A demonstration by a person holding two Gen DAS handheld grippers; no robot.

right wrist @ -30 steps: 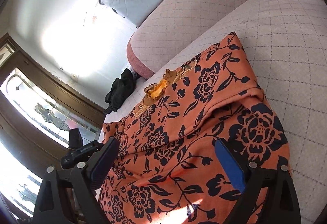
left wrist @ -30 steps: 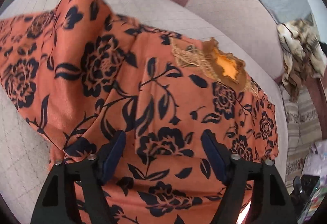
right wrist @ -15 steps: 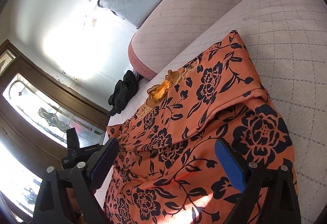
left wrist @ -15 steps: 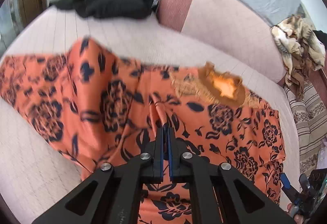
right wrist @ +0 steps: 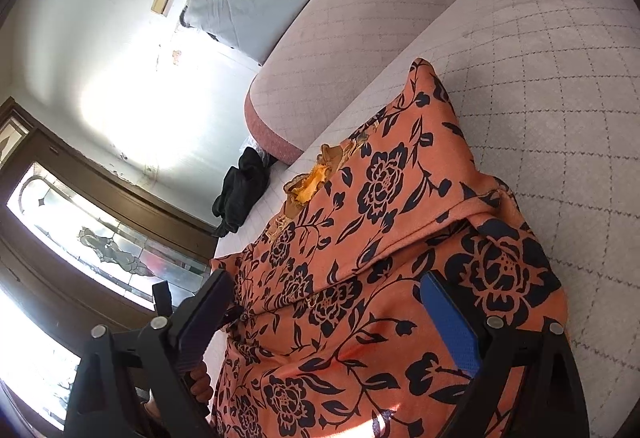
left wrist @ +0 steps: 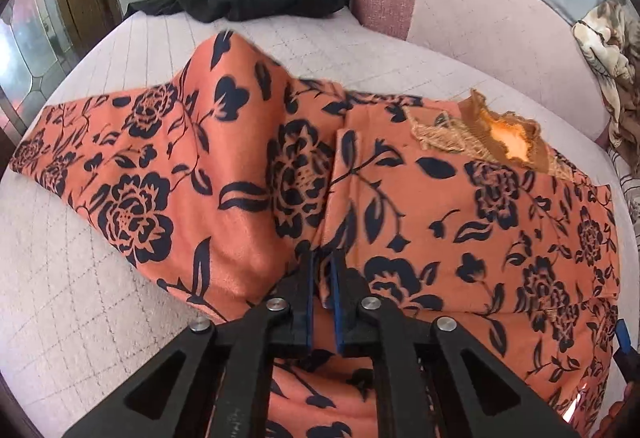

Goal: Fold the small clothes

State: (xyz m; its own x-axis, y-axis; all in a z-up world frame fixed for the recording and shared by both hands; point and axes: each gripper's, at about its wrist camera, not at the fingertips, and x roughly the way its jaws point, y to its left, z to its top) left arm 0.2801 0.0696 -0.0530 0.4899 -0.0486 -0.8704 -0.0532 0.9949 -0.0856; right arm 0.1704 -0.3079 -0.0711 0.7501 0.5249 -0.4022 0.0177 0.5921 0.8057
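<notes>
The orange garment with dark floral print point(left wrist: 420, 198) lies spread on the quilted pale pink sofa seat point(left wrist: 80, 318). The left gripper point(left wrist: 322, 278), angled steeply down, pinches a ridge of its cloth, jaws nearly together and easing apart slightly. This looks like the first fold starting; next, carry that pinch across. The right gripper point(right wrist: 328, 314) hovers wide apart over the cloth, holding nothing.

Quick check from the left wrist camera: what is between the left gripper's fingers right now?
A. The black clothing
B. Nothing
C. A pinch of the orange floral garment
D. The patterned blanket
C: the left gripper has a raised fold of the orange floral garment between its fingers, though its jaws are opening slightly.
</notes>
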